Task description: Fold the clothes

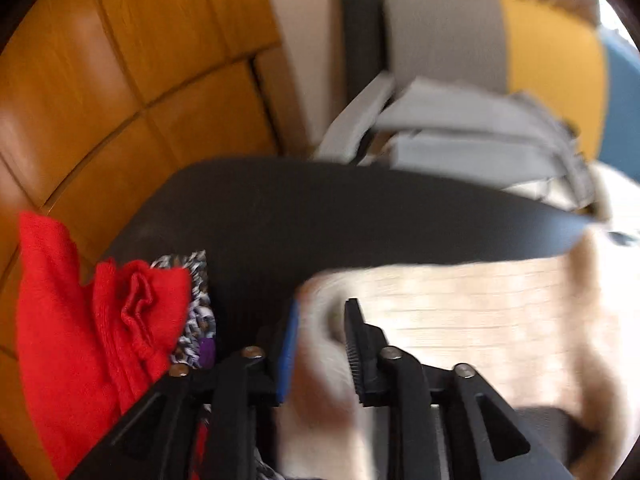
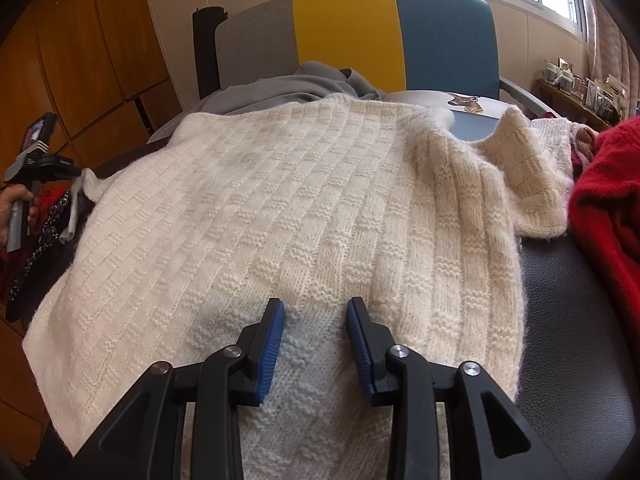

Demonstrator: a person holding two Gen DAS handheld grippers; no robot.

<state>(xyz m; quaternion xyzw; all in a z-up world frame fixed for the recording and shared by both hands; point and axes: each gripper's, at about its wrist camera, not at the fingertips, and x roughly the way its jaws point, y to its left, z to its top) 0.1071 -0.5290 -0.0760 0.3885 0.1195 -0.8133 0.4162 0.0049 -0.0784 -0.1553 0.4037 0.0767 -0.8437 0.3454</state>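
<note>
A cream knitted sweater (image 2: 280,200) lies spread over a black padded surface (image 2: 580,320). My right gripper (image 2: 316,304) is at its near edge, and a thick fold of the knit fills the gap between the blue pads. The left wrist view is blurred. There my left gripper (image 1: 323,308) has cream sweater (image 1: 460,312) bunched between its fingers. In the right wrist view the left gripper (image 2: 70,170) sits at the far left in a person's hand (image 2: 10,212), with the sweater's corner (image 2: 90,180) drawn to a point at its tip.
A red garment (image 1: 80,320) and a black-and-white patterned cloth (image 1: 200,304) lie left of the sweater. More red fabric (image 2: 608,200) lies at the right. Grey clothes (image 2: 304,80) sit behind, before a grey, yellow and blue chair back (image 2: 348,32). Wooden cabinets (image 1: 100,80) stand to the left.
</note>
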